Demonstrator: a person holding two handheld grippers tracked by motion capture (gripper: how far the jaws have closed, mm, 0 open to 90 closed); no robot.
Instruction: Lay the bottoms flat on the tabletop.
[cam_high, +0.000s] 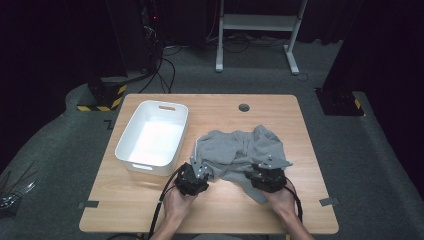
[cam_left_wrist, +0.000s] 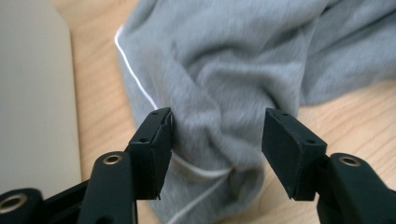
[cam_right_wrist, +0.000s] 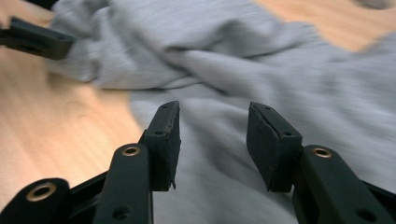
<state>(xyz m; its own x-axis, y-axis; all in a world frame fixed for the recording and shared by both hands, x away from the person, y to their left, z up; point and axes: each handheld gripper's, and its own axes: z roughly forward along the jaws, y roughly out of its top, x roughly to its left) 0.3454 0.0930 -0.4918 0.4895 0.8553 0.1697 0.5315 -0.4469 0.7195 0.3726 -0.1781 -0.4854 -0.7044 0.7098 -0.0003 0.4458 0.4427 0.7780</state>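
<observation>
A crumpled grey garment (cam_high: 240, 145) lies on the wooden table (cam_high: 220, 210), right of centre. My left gripper (cam_high: 200, 169) is at its near left corner. In the left gripper view the jaws (cam_left_wrist: 217, 135) stand open around a bunched fold of the garment (cam_left_wrist: 224, 60) with a white cord (cam_left_wrist: 140, 88); the left pad brushes the cloth, the right pad is clear of it. My right gripper (cam_high: 265, 169) is at the garment's near right part. Its jaws (cam_right_wrist: 212, 135) stand open just over the grey cloth (cam_right_wrist: 243, 60), gripping nothing.
An empty white plastic bin (cam_high: 145, 167) stands on the table's left half, close to the left gripper, its wall (cam_left_wrist: 32, 93) at the left. A round cable hole (cam_high: 244, 107) is near the far edge. The left gripper's jaw (cam_right_wrist: 37, 39) appears top left in the right gripper view.
</observation>
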